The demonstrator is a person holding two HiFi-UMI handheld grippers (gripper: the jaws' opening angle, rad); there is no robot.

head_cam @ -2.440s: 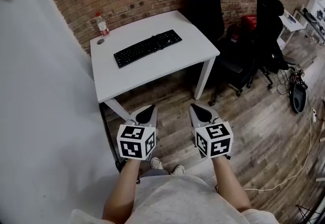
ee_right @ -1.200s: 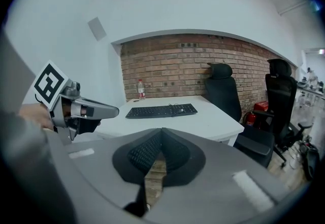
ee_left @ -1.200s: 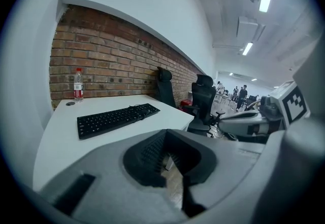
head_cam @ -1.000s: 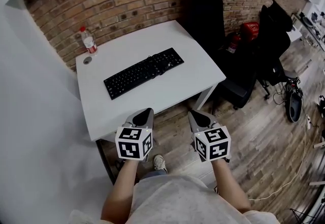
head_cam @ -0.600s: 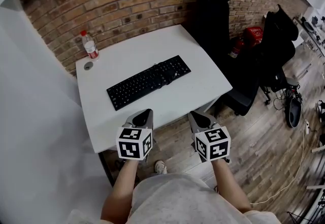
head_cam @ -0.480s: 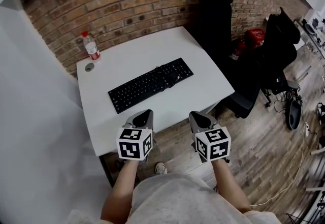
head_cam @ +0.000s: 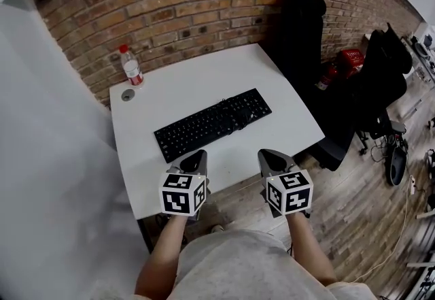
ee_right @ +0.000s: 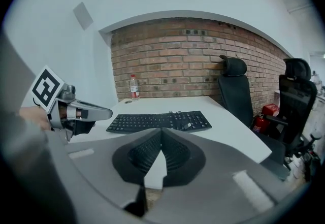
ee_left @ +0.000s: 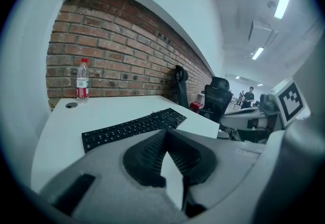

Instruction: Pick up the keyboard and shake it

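Observation:
A black keyboard (head_cam: 212, 124) lies slantwise on the white table (head_cam: 156, 91), its cable bunched at its right end. It also shows in the left gripper view as the keyboard (ee_left: 133, 126) and in the right gripper view as the keyboard (ee_right: 159, 121). My left gripper (head_cam: 196, 157) hovers over the table's near edge, just short of the keyboard's left end, shut and empty. My right gripper (head_cam: 267, 155) hangs level with it at the near edge, below the keyboard's right end, also shut with nothing held.
A water bottle (head_cam: 132, 69) and a small round cap (head_cam: 128, 95) stand at the table's far left corner by the brick wall. Black office chairs (head_cam: 306, 40) and a red fire extinguisher (head_cam: 331, 75) crowd the right side. Cables lie on the wooden floor.
The view has closed in on the table: both grippers, earlier over the floor in front of it, now reach its near edge. Their jaws stay shut.

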